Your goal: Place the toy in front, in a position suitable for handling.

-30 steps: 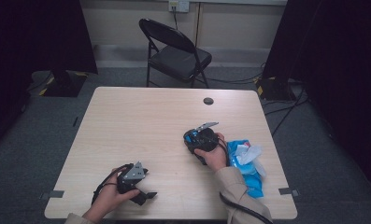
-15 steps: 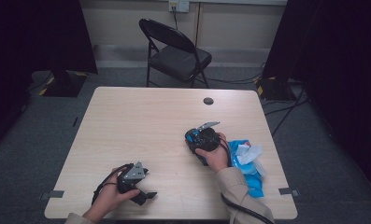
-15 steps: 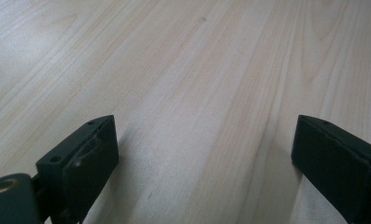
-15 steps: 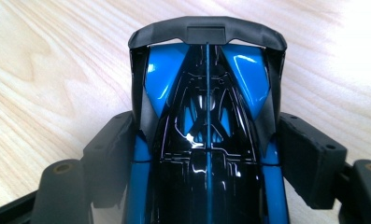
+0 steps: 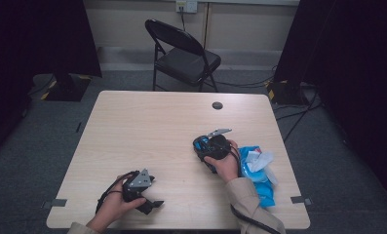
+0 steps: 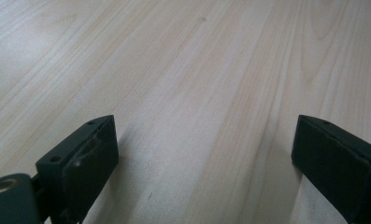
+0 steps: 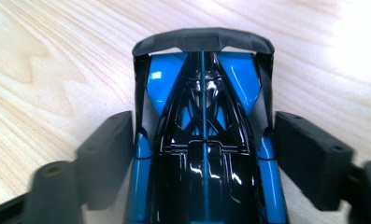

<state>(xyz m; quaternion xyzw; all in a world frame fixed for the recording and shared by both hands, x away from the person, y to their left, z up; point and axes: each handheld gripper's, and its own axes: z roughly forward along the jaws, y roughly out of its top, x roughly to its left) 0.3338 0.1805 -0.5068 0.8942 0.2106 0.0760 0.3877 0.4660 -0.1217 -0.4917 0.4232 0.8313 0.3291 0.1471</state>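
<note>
A glossy blue and black toy car [image 7: 204, 177] rests on the wooden table [image 5: 147, 126], its rear wing pointing away in the right gripper view. My right gripper [image 7: 204, 126] straddles it; the jaws have just been opening and stand close beside its flanks, with a thin gap at the right one. From above, that gripper [image 5: 211, 145] sits over the car [image 5: 203, 144] right of the table's centre. My left gripper [image 5: 152, 204] lies near the front edge, and in its own view it [image 6: 206, 126] is open over bare wood.
A blue packet with white tissue [image 5: 257, 168] lies just right of the right hand. A small black round cap [image 5: 217, 105] sits near the far edge. A black folding chair [image 5: 186, 58] stands behind the table, with cables on the floor at the right.
</note>
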